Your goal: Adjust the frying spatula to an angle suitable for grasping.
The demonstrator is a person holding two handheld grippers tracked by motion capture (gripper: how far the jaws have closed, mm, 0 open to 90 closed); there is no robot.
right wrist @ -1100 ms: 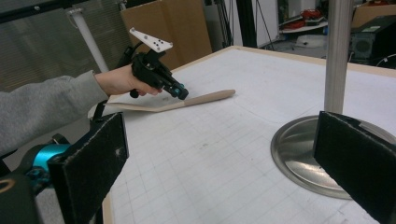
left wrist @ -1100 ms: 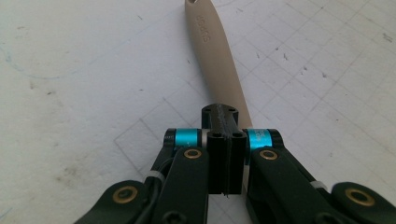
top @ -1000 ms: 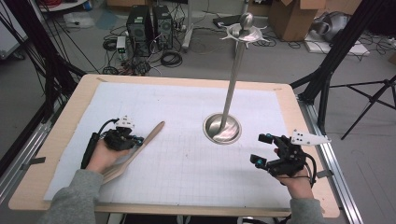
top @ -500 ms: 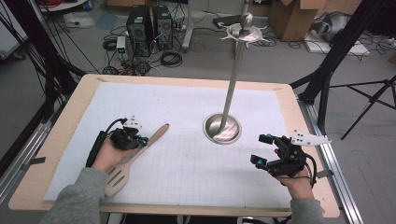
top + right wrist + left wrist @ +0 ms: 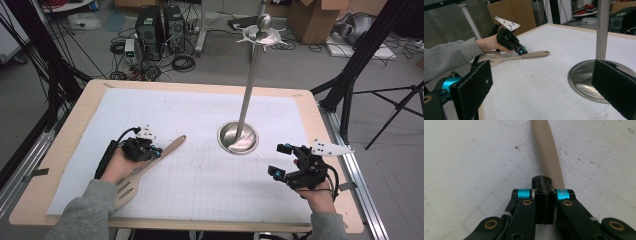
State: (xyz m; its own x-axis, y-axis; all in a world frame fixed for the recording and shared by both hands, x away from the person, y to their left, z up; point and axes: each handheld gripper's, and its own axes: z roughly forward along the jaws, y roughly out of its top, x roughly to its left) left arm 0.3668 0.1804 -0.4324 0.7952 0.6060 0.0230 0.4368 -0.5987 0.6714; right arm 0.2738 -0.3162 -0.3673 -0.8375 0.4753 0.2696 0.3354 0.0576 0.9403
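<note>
A tan slotted spatula (image 5: 150,167) lies on the white grid mat, handle toward the metal stand. My left gripper (image 5: 152,151) is shut, its closed tips over the handle's middle (image 5: 549,157); nothing sits between the jaws, and I cannot tell whether they press on it. From the right gripper view, the left gripper (image 5: 521,51) rests against the spatula (image 5: 529,55). My right gripper (image 5: 278,160) stands open and empty near the front right of the mat, its pads (image 5: 474,85) wide apart. The stand's round base (image 5: 238,137) carries a tall pole with hooks on top (image 5: 260,32).
The white grid mat (image 5: 200,115) covers a wooden table with a rail (image 5: 360,175) along its right edge. Tripod legs (image 5: 395,100), cables and computer cases (image 5: 160,25) stand on the floor beyond the table.
My left hand has shifted a little to the right along the spatula, and the spatula has slid and turned slightly on the mat. The right hand has stayed put.
</note>
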